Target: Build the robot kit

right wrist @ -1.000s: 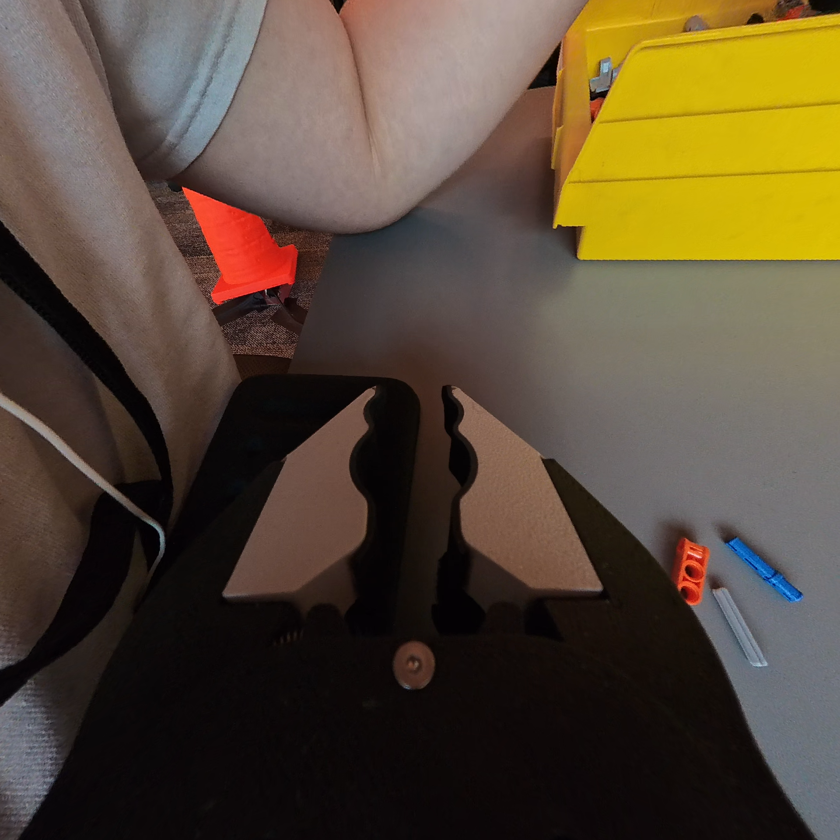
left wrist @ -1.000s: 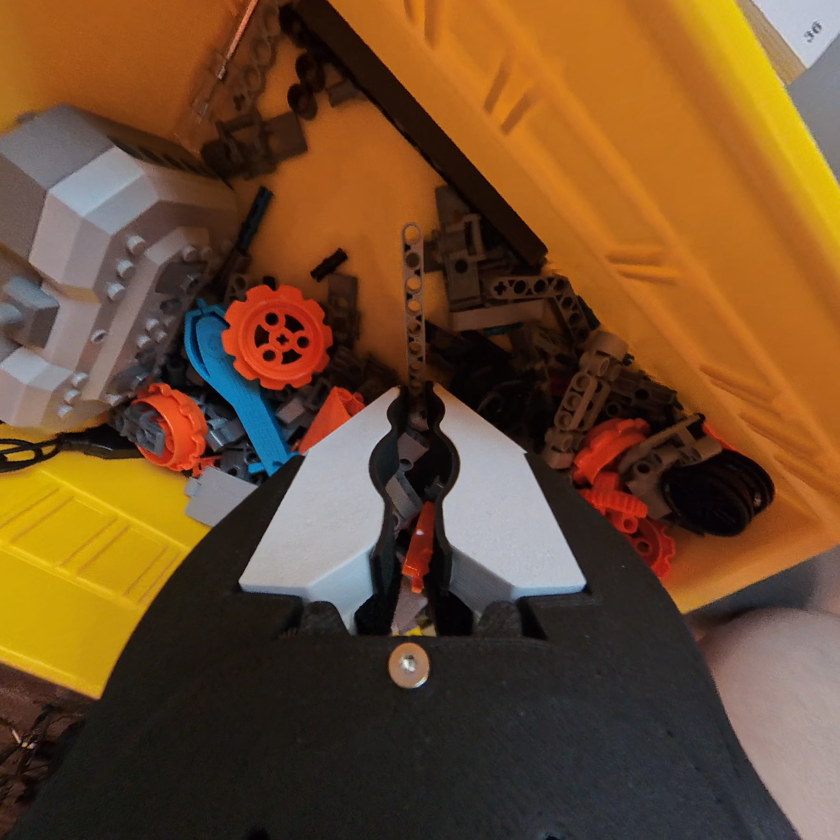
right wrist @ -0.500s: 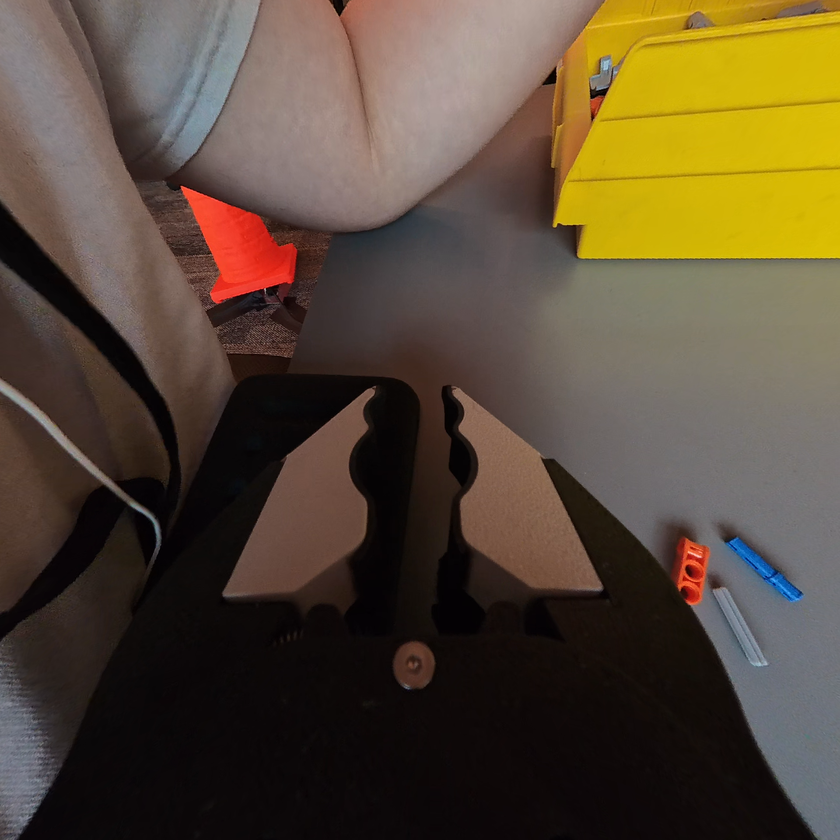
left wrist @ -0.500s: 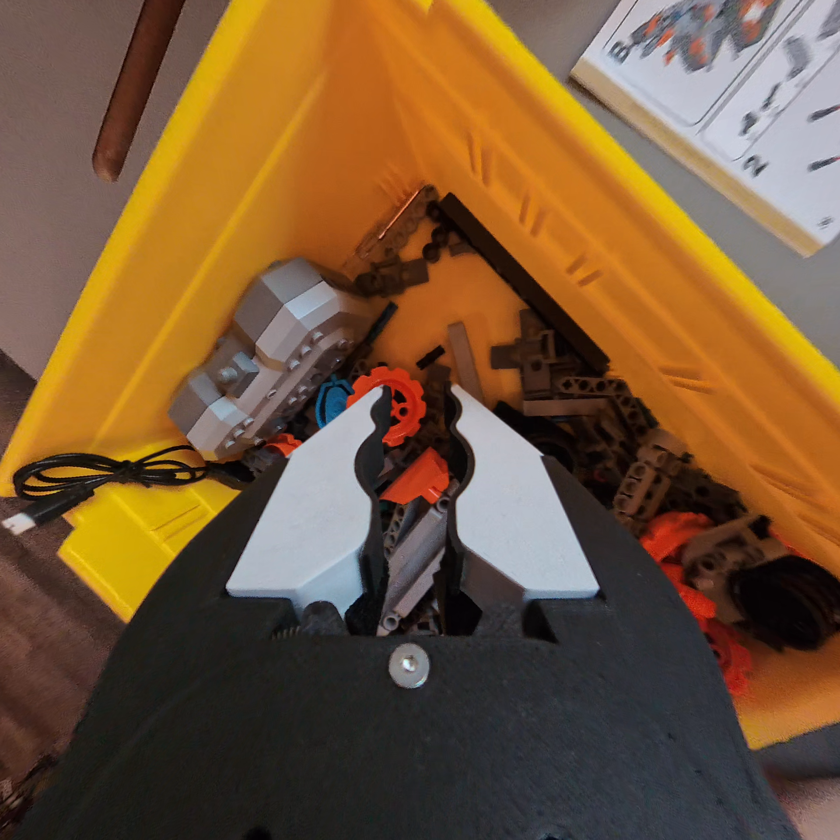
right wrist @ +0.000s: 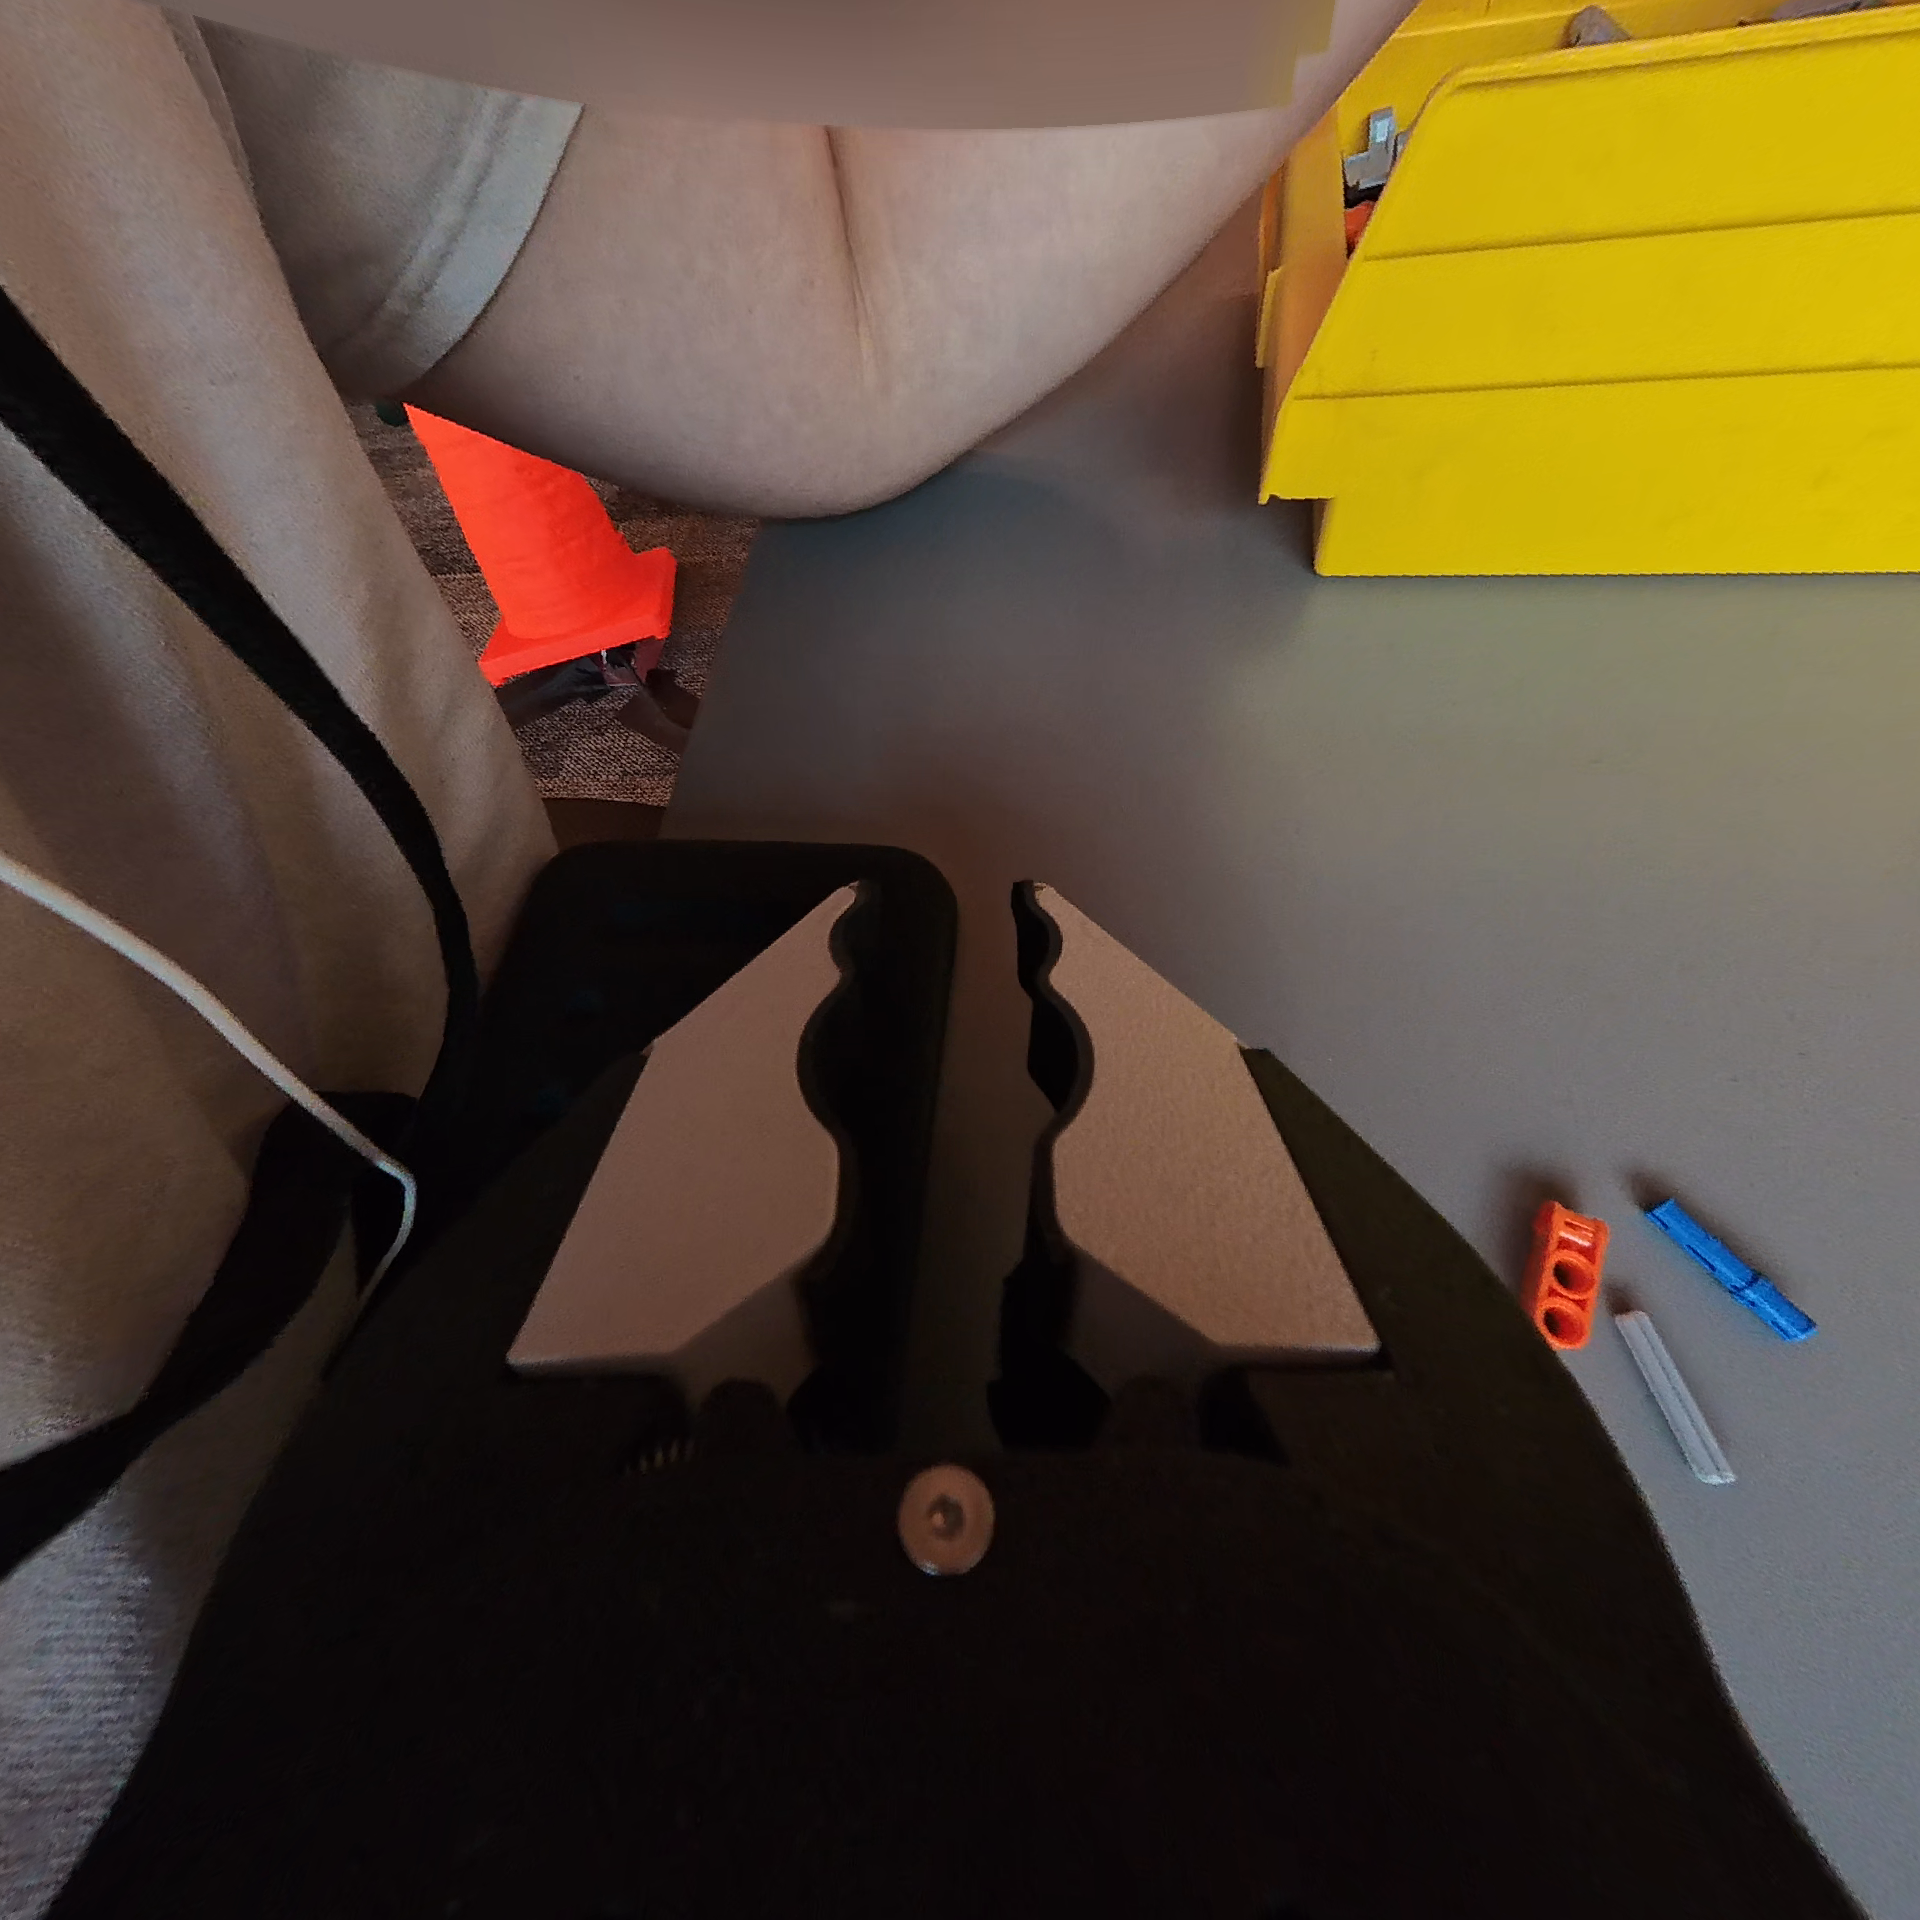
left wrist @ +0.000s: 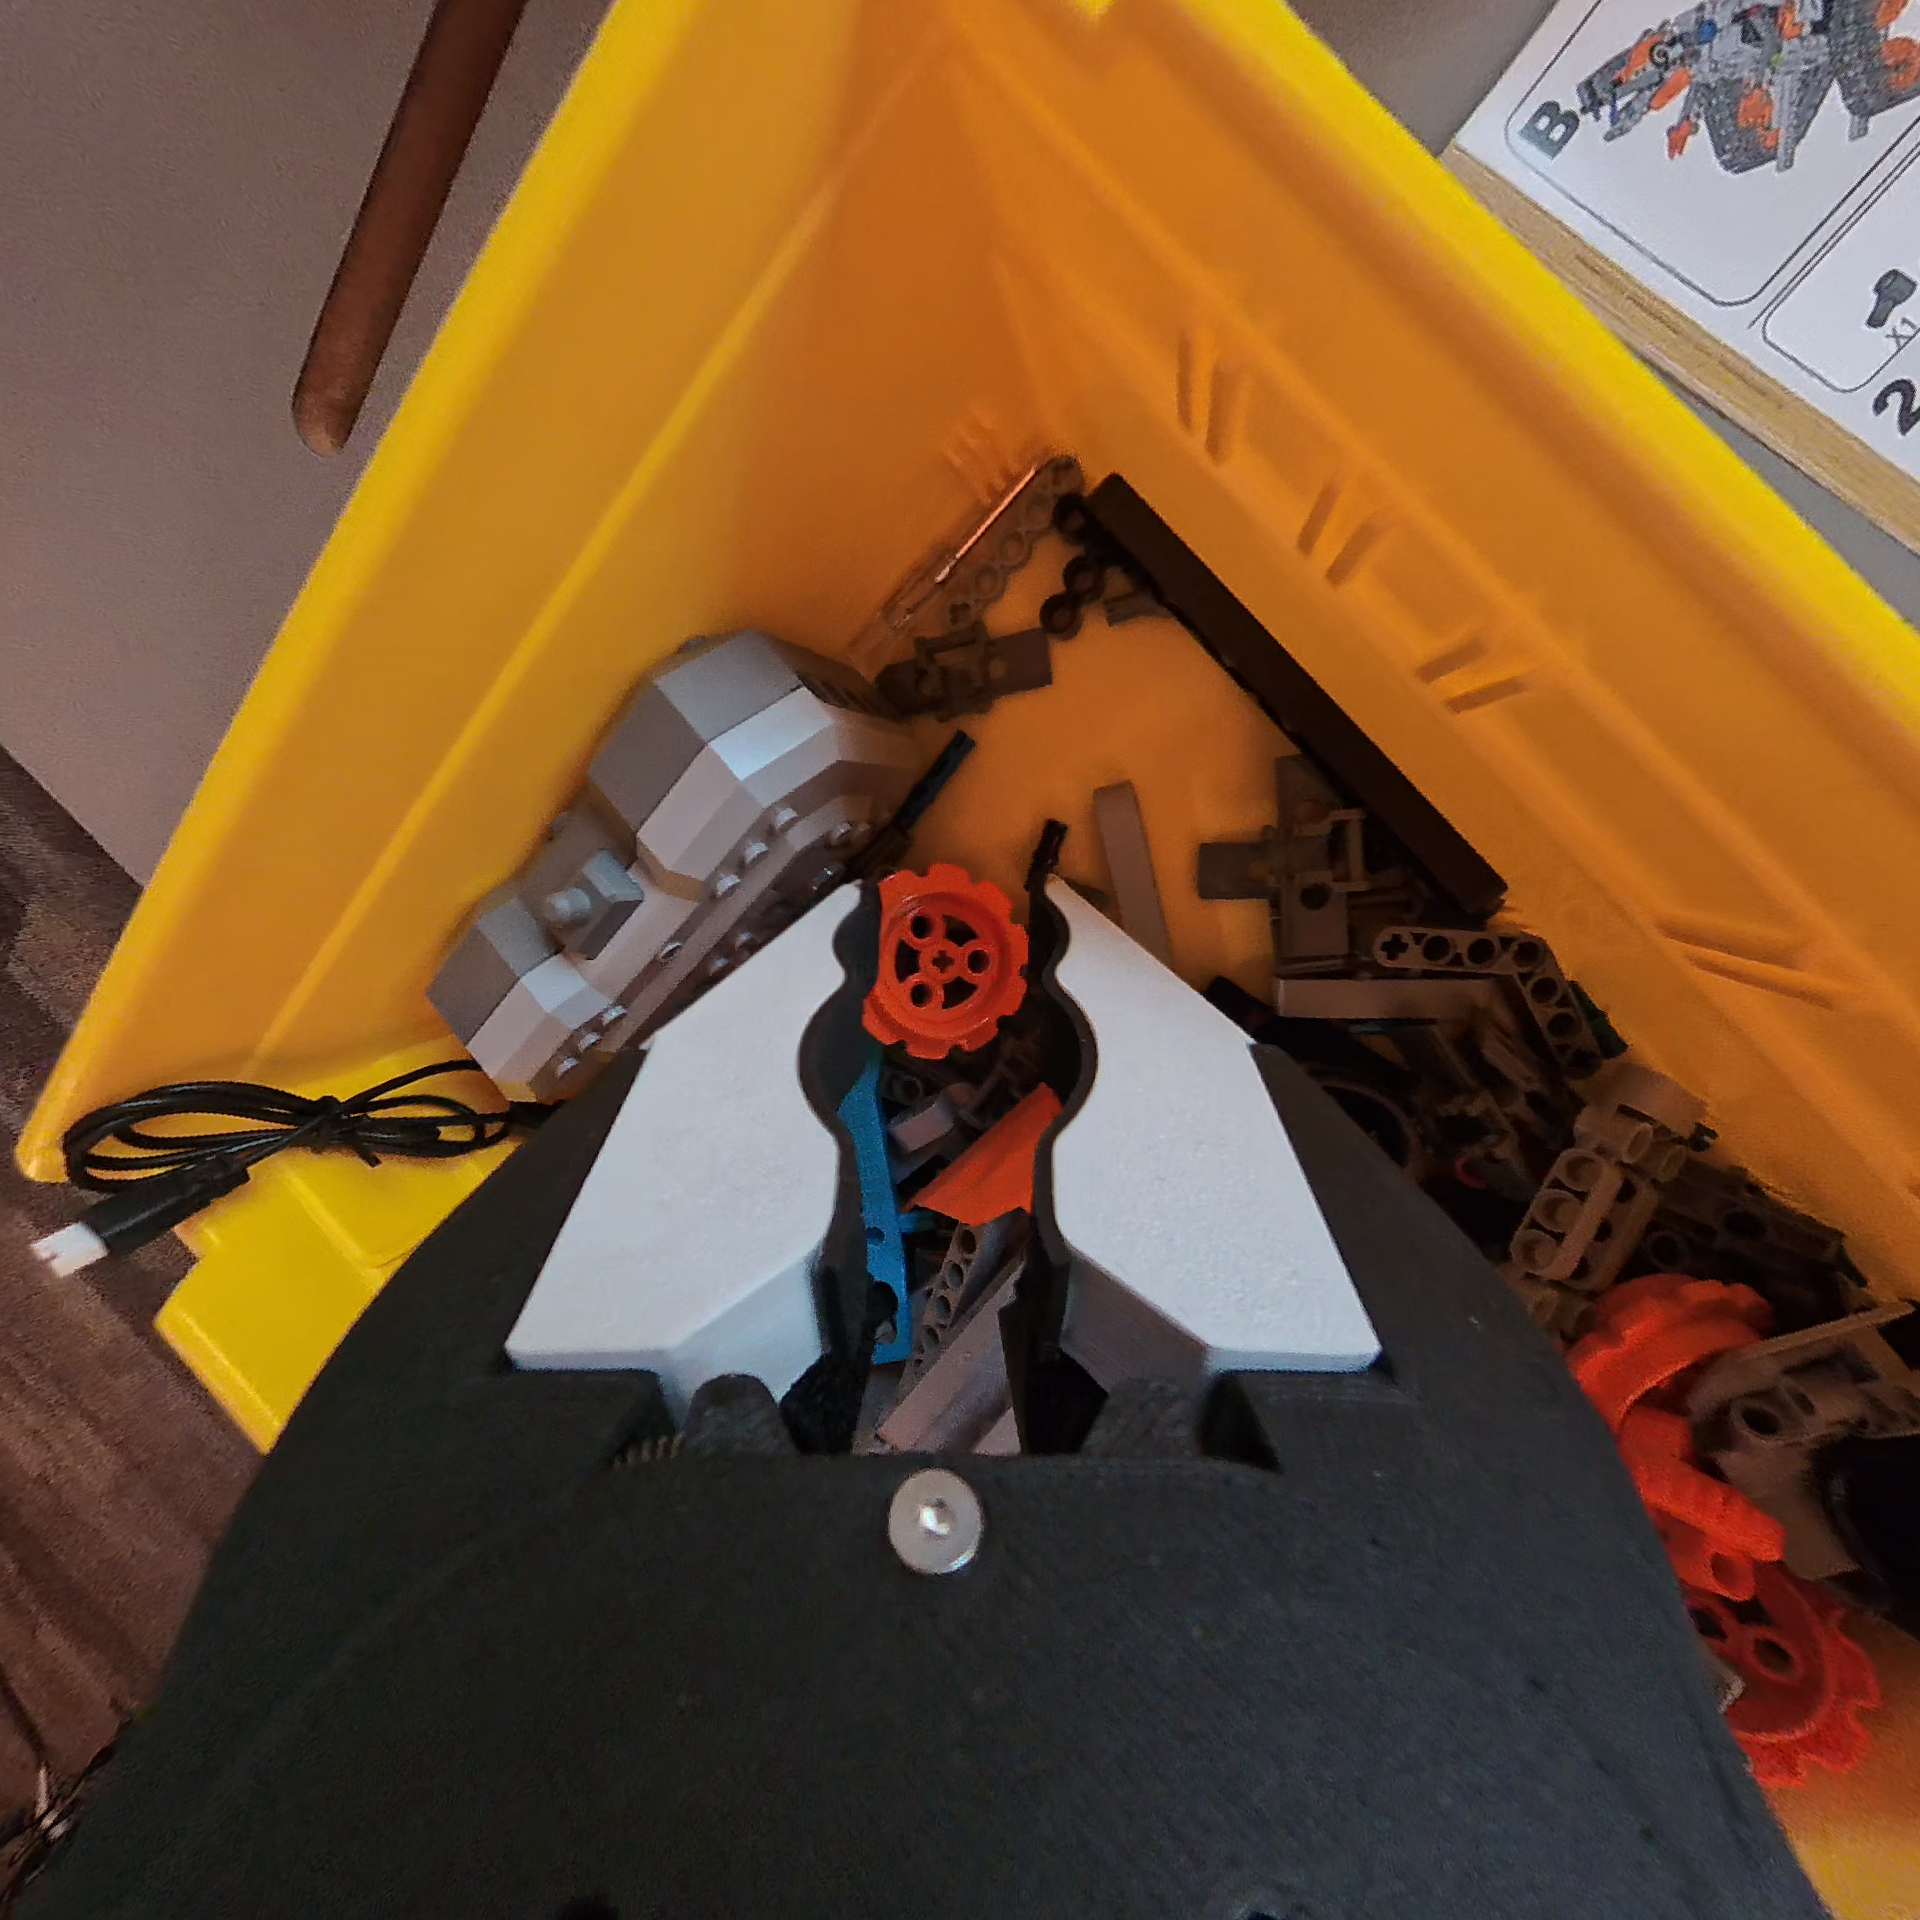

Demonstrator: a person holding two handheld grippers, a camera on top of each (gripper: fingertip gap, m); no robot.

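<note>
1. Left wrist view: the left gripper (left wrist: 951, 894) is held over a yellow bin (left wrist: 727, 364) of building parts, with its jaws apart and nothing clamped.
2. An orange gear wheel (left wrist: 943, 961) is seen lying flat in the bin, framed by the fingertips; contact cannot be told.
3. A blue beam (left wrist: 873, 1195) is seen below the gap, its long axis running along the fingers.
4. A grey motor block (left wrist: 675, 862) lies to the left, and a black cable (left wrist: 260, 1132) is draped over the bin's rim.
5. In the right wrist view, the right gripper (right wrist: 940, 894) is held low over the grey table (right wrist: 1247, 831), slightly parted and empty.
6. An orange connector (right wrist: 1567, 1286), a blue pin (right wrist: 1730, 1281) and a clear rod (right wrist: 1673, 1397) are laid just beside it.
</note>
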